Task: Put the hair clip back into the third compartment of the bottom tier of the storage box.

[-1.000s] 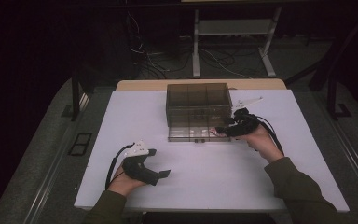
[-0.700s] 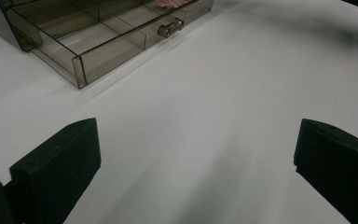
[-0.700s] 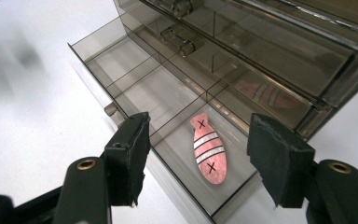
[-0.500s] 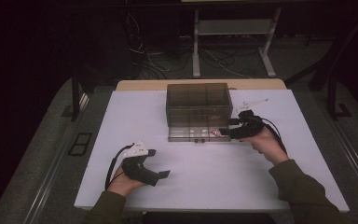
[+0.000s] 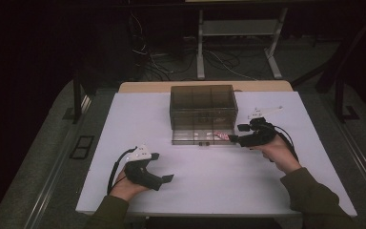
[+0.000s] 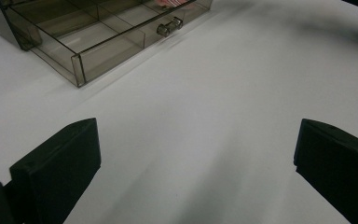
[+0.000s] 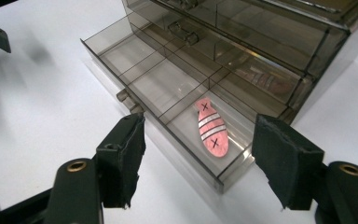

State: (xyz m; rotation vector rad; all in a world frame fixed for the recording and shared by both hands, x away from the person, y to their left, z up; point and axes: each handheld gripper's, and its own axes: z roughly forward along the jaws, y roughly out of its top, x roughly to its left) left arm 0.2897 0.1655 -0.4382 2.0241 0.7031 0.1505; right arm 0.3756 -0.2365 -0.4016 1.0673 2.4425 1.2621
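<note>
A smoky clear drawer cabinet (image 5: pixel 201 104) stands at the middle back of the white table. Its bottom drawer (image 5: pixel 198 137) (image 7: pixel 168 88) is pulled out. A pink fish-shaped piece (image 7: pixel 212 127) (image 5: pixel 221 136) with white stripes and two black crosses lies flat in the drawer's right front compartment. My right gripper (image 5: pixel 237 133) (image 7: pixel 199 140) is open just in front of that compartment, with nothing between its jaws. My left gripper (image 5: pixel 162 167) (image 6: pixel 196 140) rests wide open at the near left. It points over bare table toward the drawer front and its knob (image 6: pixel 169 26).
The white tabletop (image 5: pixel 209 191) stretches wide around the cabinet. A tan board edge (image 5: pixel 143 87) runs behind the cabinet. Beyond it are desk legs (image 5: pixel 200 47) and loose cables (image 5: pixel 152 67) on a dark floor. A floor outlet (image 5: pixel 81 146) lies left of the table.
My right gripper has drawn back a little to the right, away from the drawer's corner. The left gripper has stayed where it was.
</note>
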